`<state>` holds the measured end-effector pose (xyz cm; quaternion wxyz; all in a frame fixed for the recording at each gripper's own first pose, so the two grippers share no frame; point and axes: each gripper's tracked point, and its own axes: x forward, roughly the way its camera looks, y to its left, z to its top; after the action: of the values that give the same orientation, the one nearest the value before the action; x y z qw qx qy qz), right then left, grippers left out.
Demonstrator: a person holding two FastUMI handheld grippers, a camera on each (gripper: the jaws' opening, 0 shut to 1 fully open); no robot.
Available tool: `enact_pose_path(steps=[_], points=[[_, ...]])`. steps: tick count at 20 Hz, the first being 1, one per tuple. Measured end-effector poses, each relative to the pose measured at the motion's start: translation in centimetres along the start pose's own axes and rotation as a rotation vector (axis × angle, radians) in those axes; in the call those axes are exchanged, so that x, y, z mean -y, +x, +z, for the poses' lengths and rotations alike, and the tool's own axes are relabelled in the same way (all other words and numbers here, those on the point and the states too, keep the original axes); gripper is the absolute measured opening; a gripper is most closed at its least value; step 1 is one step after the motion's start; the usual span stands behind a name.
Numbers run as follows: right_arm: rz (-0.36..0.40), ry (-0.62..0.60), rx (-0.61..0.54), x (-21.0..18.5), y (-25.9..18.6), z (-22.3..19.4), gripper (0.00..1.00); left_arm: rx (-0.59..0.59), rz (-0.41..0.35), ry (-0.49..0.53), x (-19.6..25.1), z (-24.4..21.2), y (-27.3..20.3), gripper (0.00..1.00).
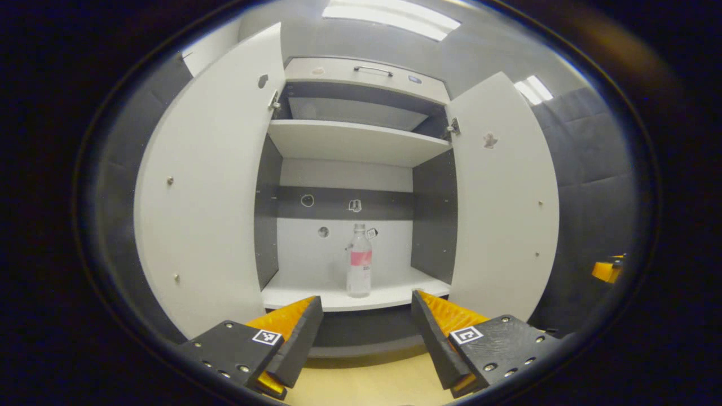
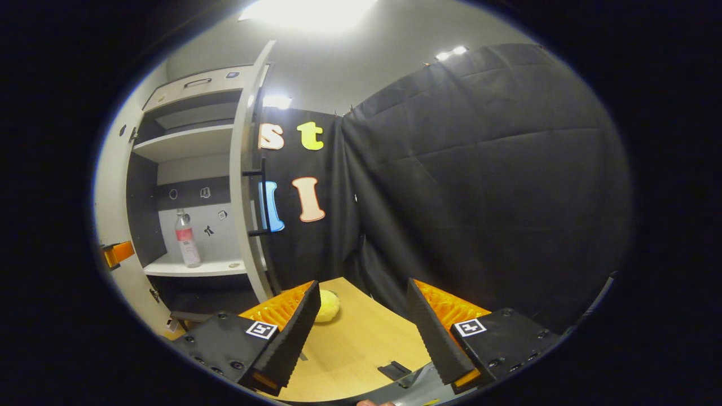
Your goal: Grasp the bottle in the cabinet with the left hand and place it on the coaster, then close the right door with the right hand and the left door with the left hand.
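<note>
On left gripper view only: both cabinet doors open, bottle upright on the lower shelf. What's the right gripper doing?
Observer: The right gripper is open and empty, above the wooden table.
Operator: Anything on that table?
Observer: A yellow round thing lies near the foot of the right door; can't tell what it is.
Operator: Does the right door have a handle?
Observer: Yes, a black bar handle on its outer face.
</note>
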<state>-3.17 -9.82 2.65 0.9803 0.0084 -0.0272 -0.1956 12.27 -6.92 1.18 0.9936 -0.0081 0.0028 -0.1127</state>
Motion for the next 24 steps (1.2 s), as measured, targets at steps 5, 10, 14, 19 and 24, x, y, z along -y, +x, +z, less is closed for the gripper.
enact_pose_path(steps=[5,10,14,19,24], points=[[-0.045,0.016,-0.006,0.5,2.9,-0.4,0.98,-0.012,-0.012,0.008,-0.7,0.2,6.3,0.99],[-0.037,0.025,-0.003,-0.4,6.6,0.1,0.98,-0.035,-0.013,0.007,-1.3,0.4,12.6,0.95],[-0.024,0.036,0.002,-1.2,9.4,0.2,0.98,-0.034,-0.019,0.019,-1.2,0.6,17.2,0.93],[-0.042,0.040,0.008,-1.0,12.1,0.4,0.98,-0.042,0.016,0.046,-2.0,0.3,21.8,0.92],[-0.074,0.064,0.015,-0.3,13.9,0.5,0.98,-0.058,0.000,0.033,-1.8,-0.8,25.4,0.92]])
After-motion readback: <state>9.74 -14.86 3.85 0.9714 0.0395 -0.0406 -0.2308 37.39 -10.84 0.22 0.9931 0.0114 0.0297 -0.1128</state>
